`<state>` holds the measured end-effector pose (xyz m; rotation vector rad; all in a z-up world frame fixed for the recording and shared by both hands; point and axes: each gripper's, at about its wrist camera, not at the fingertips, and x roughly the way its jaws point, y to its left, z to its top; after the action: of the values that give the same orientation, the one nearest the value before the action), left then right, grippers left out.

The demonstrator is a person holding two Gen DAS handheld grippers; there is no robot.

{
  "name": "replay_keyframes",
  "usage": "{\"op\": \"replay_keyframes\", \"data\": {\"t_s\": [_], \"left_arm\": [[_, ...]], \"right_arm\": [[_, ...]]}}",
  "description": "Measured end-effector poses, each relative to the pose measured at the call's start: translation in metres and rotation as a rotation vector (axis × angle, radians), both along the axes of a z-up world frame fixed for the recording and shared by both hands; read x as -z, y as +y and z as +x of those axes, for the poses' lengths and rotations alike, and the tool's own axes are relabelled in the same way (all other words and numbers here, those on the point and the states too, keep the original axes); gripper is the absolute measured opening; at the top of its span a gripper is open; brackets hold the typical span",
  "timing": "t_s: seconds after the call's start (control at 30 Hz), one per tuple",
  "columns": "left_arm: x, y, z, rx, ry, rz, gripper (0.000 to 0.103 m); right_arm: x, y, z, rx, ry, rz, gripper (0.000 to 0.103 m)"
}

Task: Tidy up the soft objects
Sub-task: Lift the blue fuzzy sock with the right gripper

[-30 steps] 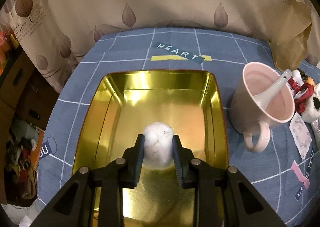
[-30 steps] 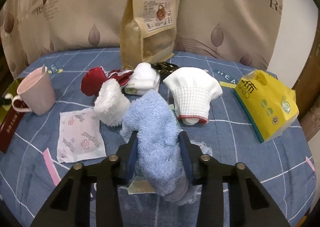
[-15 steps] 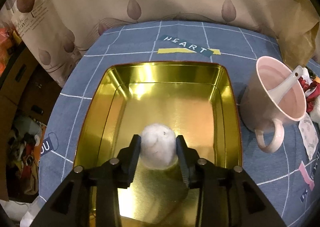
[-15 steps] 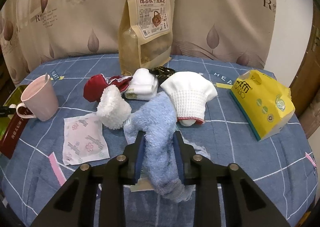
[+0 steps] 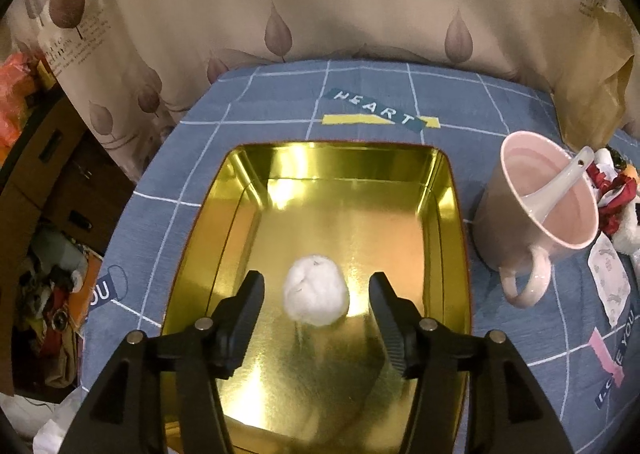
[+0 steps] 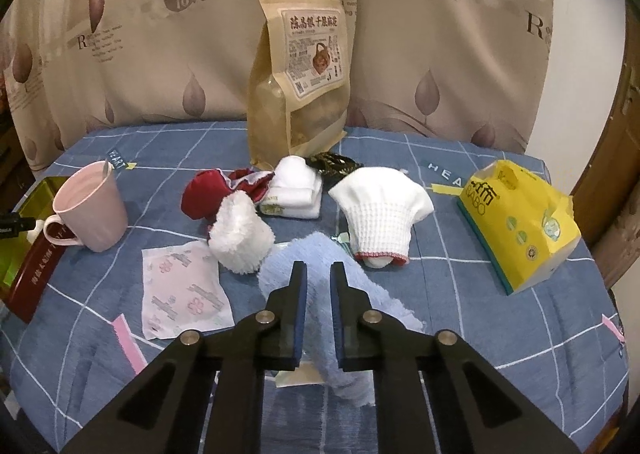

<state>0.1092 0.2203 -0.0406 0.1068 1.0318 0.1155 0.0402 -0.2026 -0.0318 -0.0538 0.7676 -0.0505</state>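
Through the left wrist camera, your left gripper (image 5: pixel 316 290) has just been opening: a second ago its pads squeezed the white fluffy ball (image 5: pixel 315 289), and now both fingers stand well clear of it on either side. The ball sits free on the floor of the gold tin (image 5: pixel 248 190), towards the near end, no longer pinched out of shape. That piece I judge delivered; you can draw this gripper back out of the tin. Just right of the tin stands the pink mug (image 5: pixel 540 214) with a spoon in it, so mind it when you withdraw.

Through the right wrist camera, your right gripper (image 6: pixel 319 274) has just been closing and is now clamped tight on the light blue fluffy sock (image 6: pixel 360 294), the fabric bunched thin between the pads where a second ago it bulged wide. The sock looks gathered upwards at the grip while its tail drags on the blue checked surface (image 6: pixel 500 314). Still waiting beyond it lie the white fluffy sock (image 6: pixel 240 238), the white knit sock (image 6: pixel 380 214), a folded white pair (image 6: pixel 296 186) and a dark red cloth (image 6: pixel 200 194). The blue sock seems next for the tin.
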Motion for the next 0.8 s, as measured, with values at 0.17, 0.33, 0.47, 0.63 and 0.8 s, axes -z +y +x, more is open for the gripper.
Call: {"op": "replay_keyframes", "data": {"t_s": [0.17, 0.33, 0.47, 0.63, 0.8], "left_arm": [[-0.01, -0.004, -0.007, 0.0, -0.032, -0.006, 0.056], [-0.018, -0.006, -0.015, -0.007, -0.064, -0.006, 0.057], [-0.023, -0.009, -0.022, -0.011, -0.082, -0.007, 0.057], [-0.024, -0.01, -0.027, -0.017, -0.083, -0.011, 0.057], [-0.022, -0.012, -0.03, -0.006, -0.075, -0.025, 0.057]], "right_arm": [[-0.006, 0.006, -0.001, -0.019, -0.008, -0.001, 0.009], [-0.017, 0.013, -0.003, -0.04, -0.023, 0.012, 0.009], [-0.023, 0.024, -0.002, -0.066, -0.032, 0.007, 0.009], [-0.032, 0.045, 0.004, -0.118, -0.042, 0.017, 0.009], [-0.025, 0.043, 0.009, -0.088, -0.006, -0.027, 0.015]]}}
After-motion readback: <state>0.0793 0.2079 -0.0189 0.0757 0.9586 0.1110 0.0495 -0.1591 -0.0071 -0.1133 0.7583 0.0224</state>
